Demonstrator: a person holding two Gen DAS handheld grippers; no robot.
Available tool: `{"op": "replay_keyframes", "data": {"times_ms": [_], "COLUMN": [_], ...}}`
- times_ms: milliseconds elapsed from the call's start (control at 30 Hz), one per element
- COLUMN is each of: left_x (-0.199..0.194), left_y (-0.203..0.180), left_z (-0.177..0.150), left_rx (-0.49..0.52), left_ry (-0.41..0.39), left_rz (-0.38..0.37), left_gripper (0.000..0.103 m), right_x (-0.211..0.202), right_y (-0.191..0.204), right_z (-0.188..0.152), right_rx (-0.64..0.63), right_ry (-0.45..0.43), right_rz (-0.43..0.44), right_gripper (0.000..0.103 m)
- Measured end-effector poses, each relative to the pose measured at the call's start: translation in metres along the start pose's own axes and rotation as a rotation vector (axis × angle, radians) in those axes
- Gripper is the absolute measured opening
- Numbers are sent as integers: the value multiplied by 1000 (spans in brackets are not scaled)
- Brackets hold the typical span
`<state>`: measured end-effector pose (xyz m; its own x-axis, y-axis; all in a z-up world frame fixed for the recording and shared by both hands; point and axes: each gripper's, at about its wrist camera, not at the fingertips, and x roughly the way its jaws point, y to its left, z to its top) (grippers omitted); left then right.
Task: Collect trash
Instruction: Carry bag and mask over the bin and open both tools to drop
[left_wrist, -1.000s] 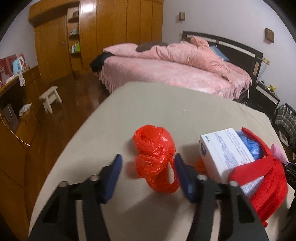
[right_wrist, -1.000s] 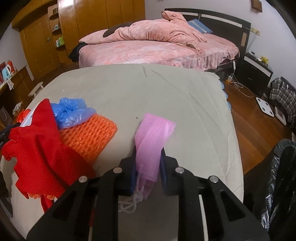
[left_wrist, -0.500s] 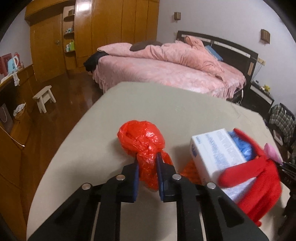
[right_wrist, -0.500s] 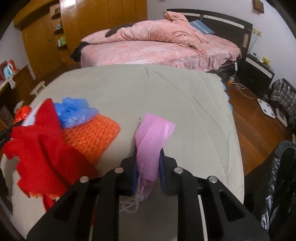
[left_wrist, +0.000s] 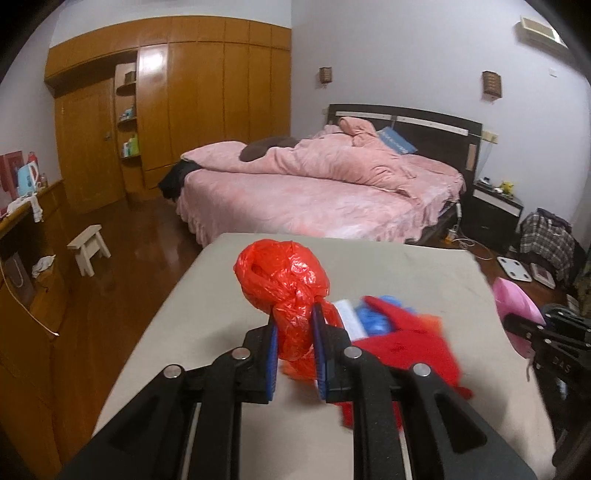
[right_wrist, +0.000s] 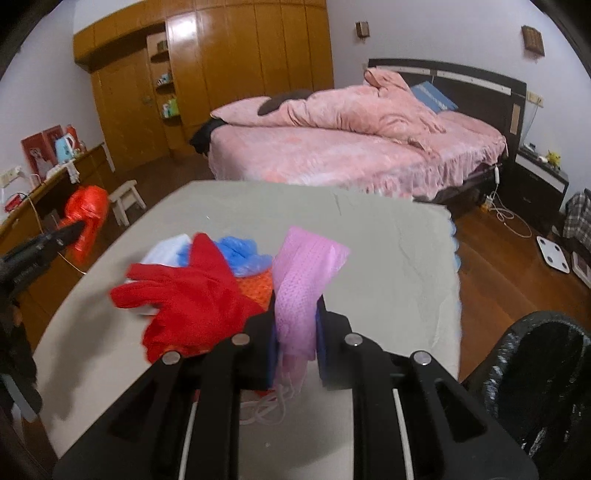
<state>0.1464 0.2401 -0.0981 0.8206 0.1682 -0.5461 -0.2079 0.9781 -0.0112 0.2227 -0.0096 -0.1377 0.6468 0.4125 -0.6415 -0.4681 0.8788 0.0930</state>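
Observation:
My left gripper (left_wrist: 294, 345) is shut on the knotted tail of a crumpled red plastic bag (left_wrist: 282, 278), which hangs above the beige table (left_wrist: 406, 269). The pink face mask (right_wrist: 304, 273) is pinched in my shut right gripper (right_wrist: 295, 341), its white ear loops dangling below. Each gripper shows in the other's view: the red bag (right_wrist: 86, 218) at far left, the pink mask (left_wrist: 515, 308) at far right. A red glove (right_wrist: 184, 295), blue plastic (right_wrist: 240, 254), an orange net (right_wrist: 255, 290) and a white box (right_wrist: 166, 249) lie piled on the table.
A black-lined trash bin (right_wrist: 539, 387) stands at the table's right, low in the right wrist view. Behind the table is a pink bed (left_wrist: 314, 192), a wooden wardrobe (left_wrist: 192, 110), a small white stool (left_wrist: 88, 247) and a white scale (right_wrist: 554, 253) on the wood floor.
My left gripper closed on the red bag's tail and lifted it off the table. My right gripper rose with the pink mask; both views now sit higher above the pile.

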Motion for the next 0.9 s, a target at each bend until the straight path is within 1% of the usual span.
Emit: {"op": "replay_keyframes", "data": {"times_ms": [200, 433, 633, 900], "left_x": [-20, -35, -45, -58], "left_y": [-36, -81, -123, -184], "left_z": [2, 5, 2, -3], "left_rx": [27, 50, 81, 140], "left_ry": [-18, -34, -44, -48], "left_rz": [-58, -128, -200, -313], "left_gripper": [16, 16, 16, 16], "right_x": [-39, -82, -119, -153], "right_y": [-6, -24, -49, -89], "right_z": [2, -7, -15, -31], "right_rx": [16, 23, 44, 86], "right_ry": [-47, -91, -129, -152], "right_rz": [-4, -46, -90, -157], "right_gripper": [16, 16, 16, 16]}}
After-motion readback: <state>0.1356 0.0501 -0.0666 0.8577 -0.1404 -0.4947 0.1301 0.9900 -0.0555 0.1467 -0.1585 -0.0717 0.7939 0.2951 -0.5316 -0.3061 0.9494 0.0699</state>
